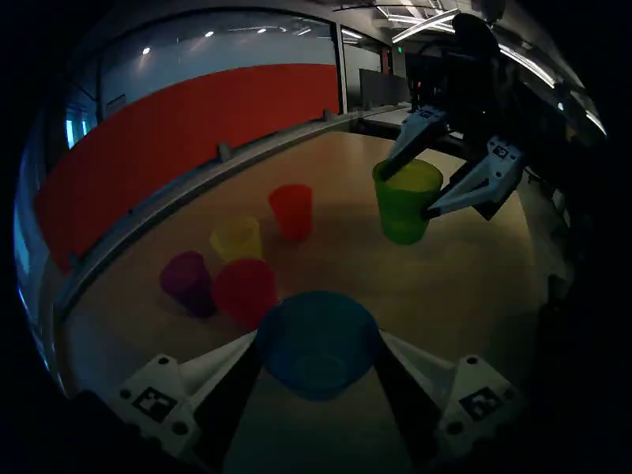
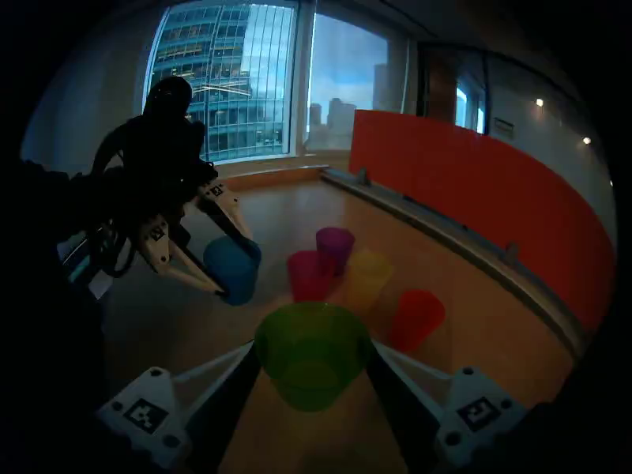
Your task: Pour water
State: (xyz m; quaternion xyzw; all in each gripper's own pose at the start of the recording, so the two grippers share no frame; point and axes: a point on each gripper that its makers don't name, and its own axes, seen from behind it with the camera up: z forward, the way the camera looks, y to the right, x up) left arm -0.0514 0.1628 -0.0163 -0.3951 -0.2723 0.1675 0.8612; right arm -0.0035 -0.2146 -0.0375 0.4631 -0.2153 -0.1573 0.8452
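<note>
Nearest us is the blue cup (image 1: 317,344), clamped upright between both fingers of the left hand-held gripper (image 1: 317,357). Our right hand-held gripper (image 2: 314,353) is closed the same way on the green cup (image 2: 312,359). Both grippers sit level and face each other across the table (image 1: 466,300), well apart. We cannot tell whether either cup holds water. To pour well, we judge we should bring the rims close, hold the receiving cup steady and tilt slowly. We should also stay clear of the purple cup (image 1: 187,280), pink-red cup (image 1: 245,291), yellow cup (image 1: 235,237) and orange-red cup (image 1: 291,209) grouped beside.
</note>
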